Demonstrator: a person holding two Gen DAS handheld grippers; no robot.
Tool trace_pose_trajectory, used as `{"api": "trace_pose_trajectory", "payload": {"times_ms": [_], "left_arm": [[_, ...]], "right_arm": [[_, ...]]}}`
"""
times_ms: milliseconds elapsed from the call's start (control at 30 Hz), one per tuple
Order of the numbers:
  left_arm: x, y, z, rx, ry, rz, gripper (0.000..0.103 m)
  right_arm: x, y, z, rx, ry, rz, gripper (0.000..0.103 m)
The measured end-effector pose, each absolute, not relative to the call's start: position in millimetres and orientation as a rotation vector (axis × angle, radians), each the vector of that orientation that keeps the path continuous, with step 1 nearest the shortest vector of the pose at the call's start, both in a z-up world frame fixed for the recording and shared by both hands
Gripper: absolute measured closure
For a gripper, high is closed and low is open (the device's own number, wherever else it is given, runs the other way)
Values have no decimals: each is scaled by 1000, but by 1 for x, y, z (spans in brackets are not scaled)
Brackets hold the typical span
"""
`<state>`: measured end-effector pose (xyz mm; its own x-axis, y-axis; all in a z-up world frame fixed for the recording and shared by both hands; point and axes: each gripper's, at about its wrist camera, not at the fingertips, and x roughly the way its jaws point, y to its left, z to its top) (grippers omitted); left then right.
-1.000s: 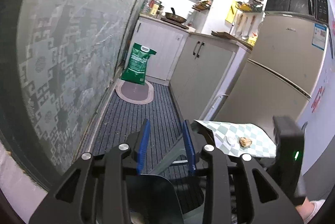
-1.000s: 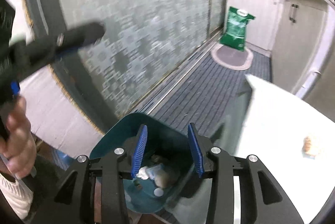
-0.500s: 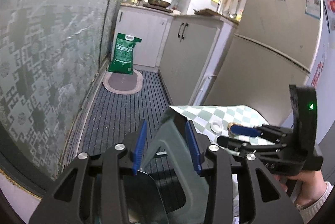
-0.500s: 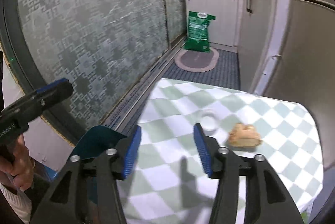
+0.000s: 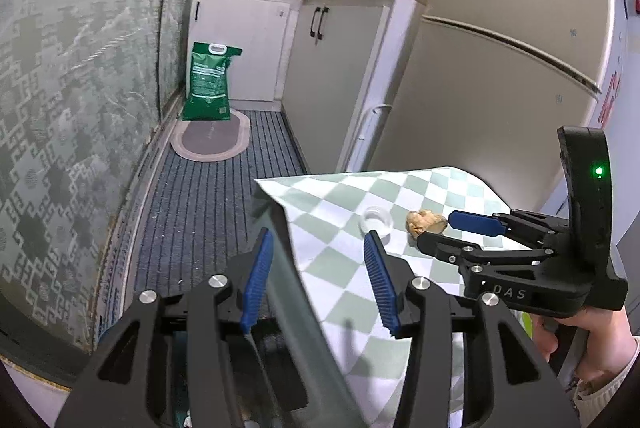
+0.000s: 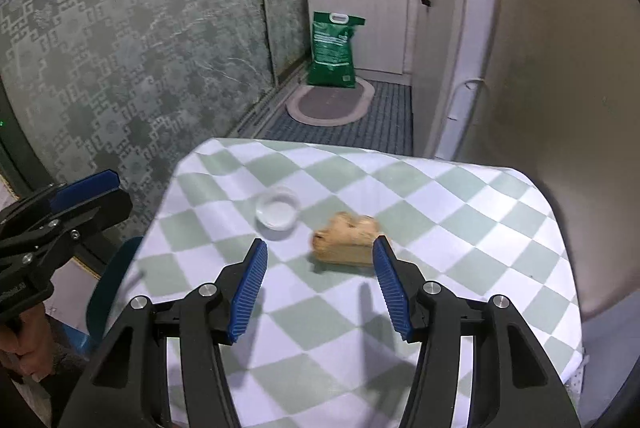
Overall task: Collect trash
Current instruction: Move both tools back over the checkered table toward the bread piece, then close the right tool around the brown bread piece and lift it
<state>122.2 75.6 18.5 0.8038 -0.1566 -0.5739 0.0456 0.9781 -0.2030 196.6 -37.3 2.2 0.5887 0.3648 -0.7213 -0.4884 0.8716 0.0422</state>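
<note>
— Right gripper (image 6: 318, 268) of mine hangs over the checked tablecloth (image 6: 460, 228), blue fingers (image 6: 248, 280) spread wide with nothing between them.

— And the trash?

— A tan crumpled scrap (image 6: 346, 238) lies on the cloth just ahead of my right fingertips, nearer the right-hand one. Beside it, to the left, sits a small white cap (image 6: 277, 212), apart from the scrap.

— Your other hand?

— My left gripper (image 5: 318, 276) is also wide open and holds nothing. It sits at the table's left edge, with the striped floor mat (image 5: 200, 195) below. From there I see the cap (image 5: 376, 220) and the scrap (image 5: 424, 222) past my fingers, and the right gripper (image 5: 456, 228) reaching in toward the scrap.

— Anything else nearby?

— A teal bin (image 6: 110, 280) shows below the table's left edge, its contents hidden. Farther off, a green bag (image 6: 334, 49) stands against the white cabinets (image 6: 360, 15), and the fridge (image 5: 500, 67) rises beside the table.
</note>
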Motion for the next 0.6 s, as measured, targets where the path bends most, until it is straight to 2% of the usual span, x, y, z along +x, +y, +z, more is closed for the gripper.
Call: {"api": "trace_pose_trajectory", "payload": {"times_ms": [567, 600], "left_arm": [[159, 29, 3, -112, 710, -157, 50], [160, 27, 3, -113, 713, -158, 50]], "right_arm": [[224, -37, -10, -271, 855, 498, 48], [225, -38, -11, -271, 855, 498, 51]]}}
